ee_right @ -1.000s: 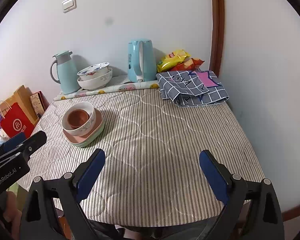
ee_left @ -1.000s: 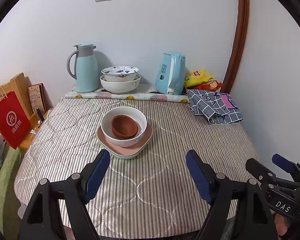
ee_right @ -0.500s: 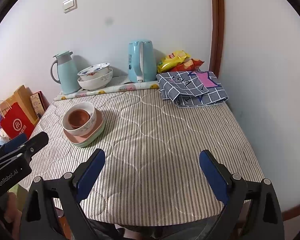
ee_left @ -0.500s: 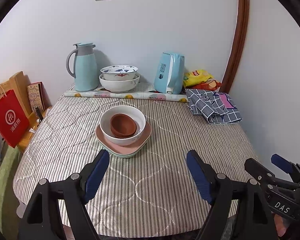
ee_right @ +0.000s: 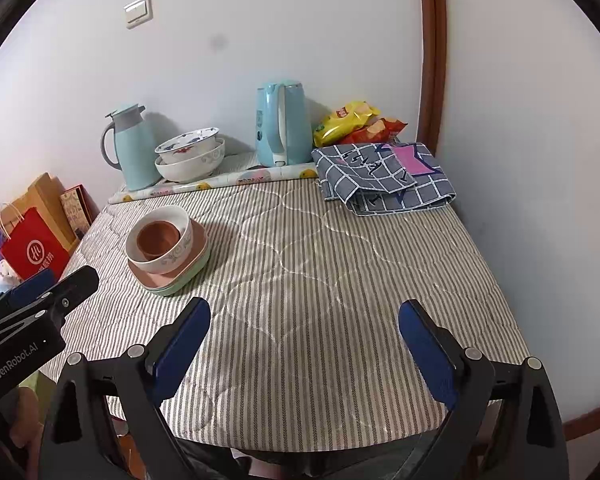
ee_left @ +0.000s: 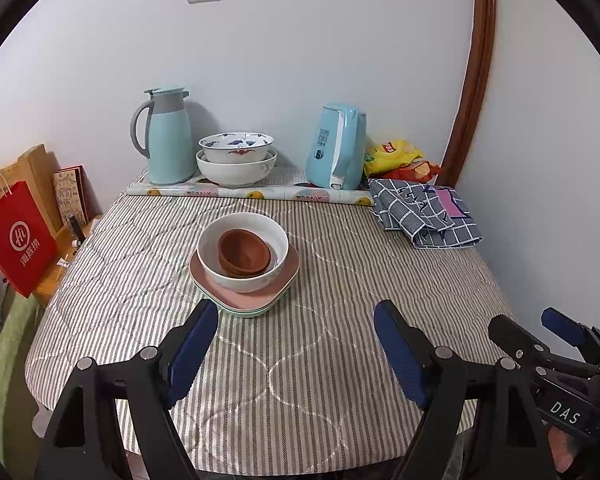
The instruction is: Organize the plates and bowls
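Here, on the quilted, grey-striped tablecloth [ee_left: 320,360]: a glossy white bowl [ee_left: 244,258] nesting small matte terracotta bowls [ee_left: 245,253], stacked on a rounded-square pink plate [ee_left: 256,298] over a pale green plate [ee_left: 244,313]. Left of centre, near the table's left edge, just beyond the left gripper [ee_left: 296,340], blue pads spread wide, pinching nothing. Right gripper [ee_right: 305,340] likewise spread and empty, above bare cloth at the near edge. Broad open cloth to the right of the stack. Along the back wall: mint flask [ee_left: 168,136], two porcelain bowls [ee_left: 236,160], blue kettle [ee_left: 336,146], snack bags [ee_left: 396,156], folded checked cloth [ee_left: 424,216].
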